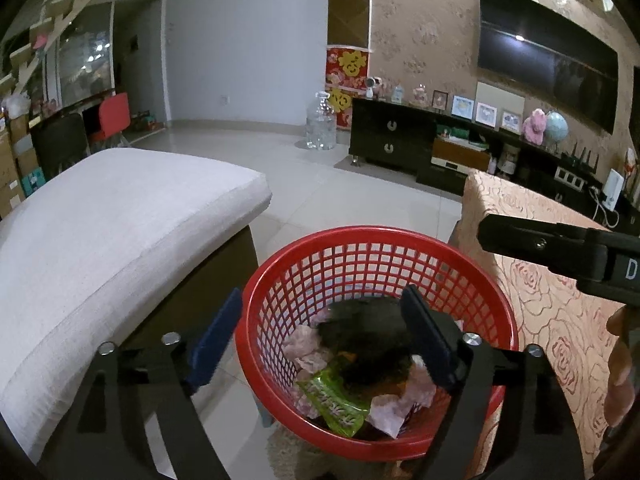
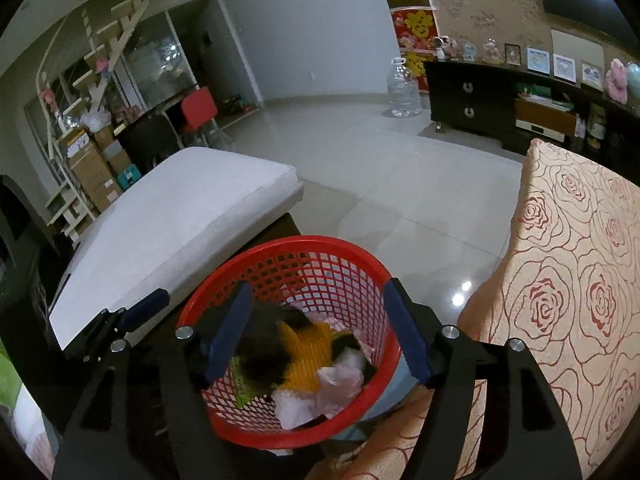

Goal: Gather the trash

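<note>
A red mesh basket [image 1: 460, 242] stands on the floor between a sofa and a table; it also shows in the right wrist view [image 2: 372, 258]. Inside lie pink crumpled tissues [image 1: 306, 346], a green wrapper [image 1: 334, 400] and a dark blurred object [image 1: 372, 344]. The right wrist view shows the dark object [image 2: 268, 354], a yellow piece [image 2: 310, 354] and white-pink tissues [image 2: 340, 380]. My left gripper [image 1: 320, 350] is open and empty over the basket. My right gripper [image 2: 320, 344] is open and empty above the basket. The right gripper's finger [image 1: 536, 242] shows at the right in the left wrist view.
A white sofa cushion [image 1: 120, 232] is left of the basket. A table with a rose-patterned cloth [image 1: 552, 312] is right of it. A dark TV cabinet [image 1: 392, 136], a large water bottle [image 1: 320, 124] and tiled floor [image 1: 320, 184] lie beyond.
</note>
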